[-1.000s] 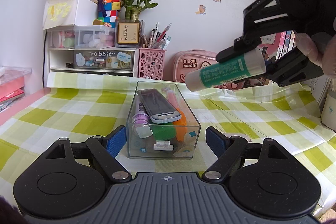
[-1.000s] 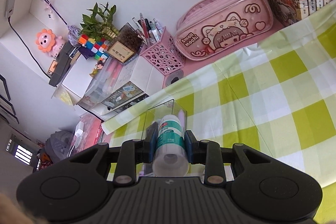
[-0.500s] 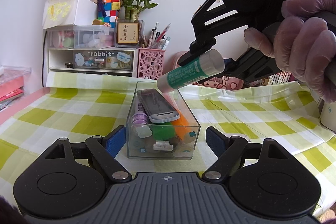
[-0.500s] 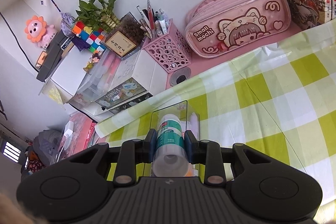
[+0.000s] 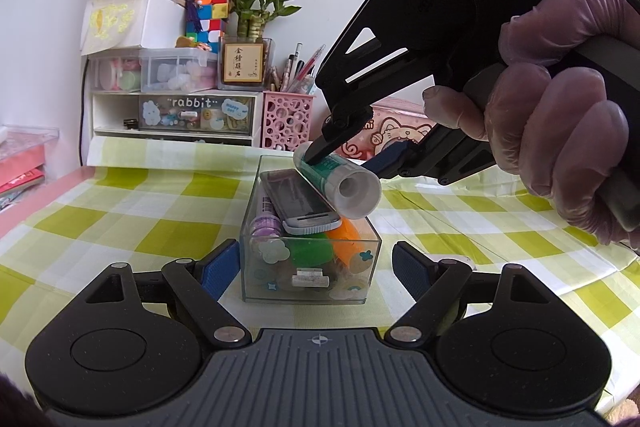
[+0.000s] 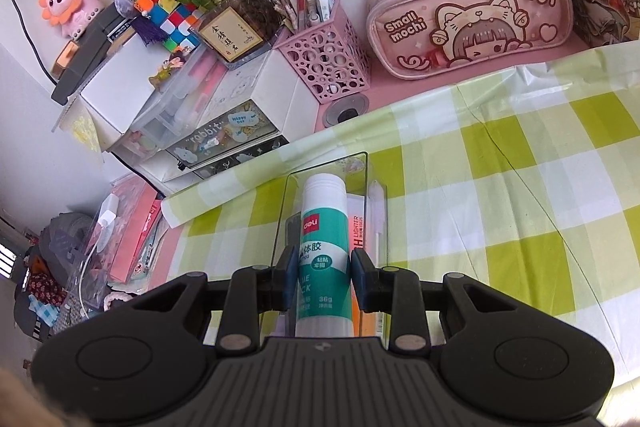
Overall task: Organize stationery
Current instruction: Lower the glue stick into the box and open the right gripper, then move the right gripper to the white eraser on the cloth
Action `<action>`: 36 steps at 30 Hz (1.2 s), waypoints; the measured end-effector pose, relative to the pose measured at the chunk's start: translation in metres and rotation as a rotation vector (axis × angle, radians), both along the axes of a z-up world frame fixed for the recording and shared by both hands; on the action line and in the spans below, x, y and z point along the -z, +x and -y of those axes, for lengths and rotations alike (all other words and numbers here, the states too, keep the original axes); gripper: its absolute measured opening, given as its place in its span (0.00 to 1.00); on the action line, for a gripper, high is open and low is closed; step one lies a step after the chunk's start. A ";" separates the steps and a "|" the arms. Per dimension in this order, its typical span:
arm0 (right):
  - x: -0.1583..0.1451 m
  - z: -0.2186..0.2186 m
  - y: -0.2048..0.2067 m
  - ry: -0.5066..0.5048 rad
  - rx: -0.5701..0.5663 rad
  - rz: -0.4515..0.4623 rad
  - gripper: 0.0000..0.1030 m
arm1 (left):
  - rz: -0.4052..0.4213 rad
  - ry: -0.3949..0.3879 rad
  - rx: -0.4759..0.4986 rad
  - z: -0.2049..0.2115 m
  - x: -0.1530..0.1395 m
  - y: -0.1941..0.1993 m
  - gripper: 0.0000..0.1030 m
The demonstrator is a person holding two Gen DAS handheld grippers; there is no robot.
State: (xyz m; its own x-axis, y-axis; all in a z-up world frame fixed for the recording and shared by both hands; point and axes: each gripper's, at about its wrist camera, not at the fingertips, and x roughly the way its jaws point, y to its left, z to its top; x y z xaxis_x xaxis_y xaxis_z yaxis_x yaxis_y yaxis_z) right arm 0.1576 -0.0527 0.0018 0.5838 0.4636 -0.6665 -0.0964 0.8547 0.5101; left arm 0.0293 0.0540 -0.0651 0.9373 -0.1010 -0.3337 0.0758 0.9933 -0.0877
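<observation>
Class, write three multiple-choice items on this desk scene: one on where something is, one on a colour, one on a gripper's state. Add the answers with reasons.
1. Where is the glue stick?
A. above the clear box
B. in the pink pen holder
C. flat on the checked cloth

2. What colour is the glue stick's label?
A. red
B. teal
C. yellow

3. What is the right gripper doing?
A. standing open and empty
B. gripping the clear box
C. clamping the glue stick

Answers: 1 A, it hangs tilted over the box's open top. 2 B, a teal band on a white tube. 3 C, both pads press its sides.
</observation>
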 end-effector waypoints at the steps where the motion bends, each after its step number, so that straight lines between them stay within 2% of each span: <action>1: 0.000 0.000 -0.001 -0.005 0.008 0.005 0.31 | 0.000 0.000 0.000 0.000 0.000 0.000 0.78; 5: -0.001 -0.001 -0.004 -0.058 0.043 0.045 0.31 | 0.000 0.001 0.001 0.000 0.000 0.000 0.78; 13: -0.010 -0.001 -0.006 -0.046 -0.015 0.050 0.33 | 0.000 0.001 0.001 0.000 0.000 0.000 0.78; 16: -0.022 0.009 -0.014 -0.048 -0.040 0.106 0.39 | 0.000 0.000 0.002 0.000 0.000 0.000 0.78; 20: -0.025 0.023 -0.028 -0.129 -0.074 0.166 0.51 | 0.001 0.002 0.001 0.000 0.000 0.000 0.78; 26: -0.003 0.054 -0.052 -0.302 -0.165 0.255 0.60 | 0.009 -0.001 -0.002 0.000 0.001 -0.001 0.77; 30: 0.015 0.070 -0.057 -0.323 -0.227 0.251 0.62 | 0.010 0.001 -0.005 0.000 0.000 -0.001 0.77; 36: 0.036 0.072 -0.065 -0.370 -0.322 0.262 0.62 | 0.011 0.000 -0.003 0.000 0.000 -0.001 0.77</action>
